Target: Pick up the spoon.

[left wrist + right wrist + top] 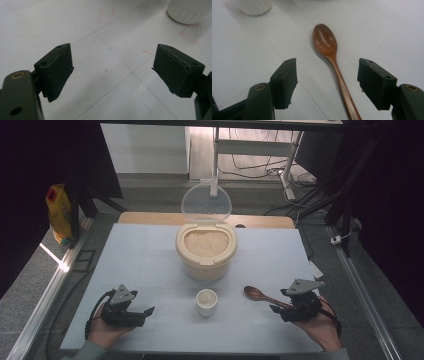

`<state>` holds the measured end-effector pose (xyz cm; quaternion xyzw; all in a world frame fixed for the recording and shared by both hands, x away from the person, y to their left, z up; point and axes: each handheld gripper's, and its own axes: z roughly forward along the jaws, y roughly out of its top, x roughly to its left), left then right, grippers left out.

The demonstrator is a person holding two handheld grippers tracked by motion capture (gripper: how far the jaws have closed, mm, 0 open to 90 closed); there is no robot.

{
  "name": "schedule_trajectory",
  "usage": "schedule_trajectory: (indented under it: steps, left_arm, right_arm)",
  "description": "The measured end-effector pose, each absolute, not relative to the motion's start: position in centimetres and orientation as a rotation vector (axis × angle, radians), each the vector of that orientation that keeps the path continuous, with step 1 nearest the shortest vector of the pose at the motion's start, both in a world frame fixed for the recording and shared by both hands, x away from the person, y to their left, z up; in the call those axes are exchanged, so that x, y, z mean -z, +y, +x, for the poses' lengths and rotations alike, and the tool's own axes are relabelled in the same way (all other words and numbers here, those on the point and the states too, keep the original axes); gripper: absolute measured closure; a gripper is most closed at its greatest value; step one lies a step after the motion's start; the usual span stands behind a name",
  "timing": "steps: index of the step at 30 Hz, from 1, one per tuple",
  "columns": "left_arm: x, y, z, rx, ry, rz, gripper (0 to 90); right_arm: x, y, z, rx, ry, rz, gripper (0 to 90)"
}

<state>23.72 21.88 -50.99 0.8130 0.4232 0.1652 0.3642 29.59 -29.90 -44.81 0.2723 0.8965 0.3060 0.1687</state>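
Nothing started, apparently: rice container [206,251] open at mid worktop [145,265], small white cup [206,301] in front looks empty. Wooden spoon [333,62] lies flat between the right hand-held gripper [328,83] jaws, spread wide, ungrasped. Left hand-held gripper [112,72] released, holding nothing. Likely scooping all left.

White table [150,265] carried an open cream rice container [206,255], clear lid [206,205] raised behind it. Small white cup [206,302] stood just before it; wooden spoon [260,296] lay right of cup. Yellow bag [60,212] stood on floor, far left.
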Motion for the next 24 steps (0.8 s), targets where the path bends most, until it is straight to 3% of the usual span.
schedule_trajectory:
  steps: [12, 24]
  left_arm:
    - [51.2, 21.7, 23.8, -0.414, 1.085, 2.11, 15.9]
    - [51.4, 21.6, 23.9, -0.418, 1.091, 2.115, 15.5]
  right_arm:
    - [44.1, -29.6, 31.7, -0.695, 2.657, 0.782, 33.6]
    - [46.1, -30.5, 34.6, -0.527, 2.75, 0.822, 40.8]
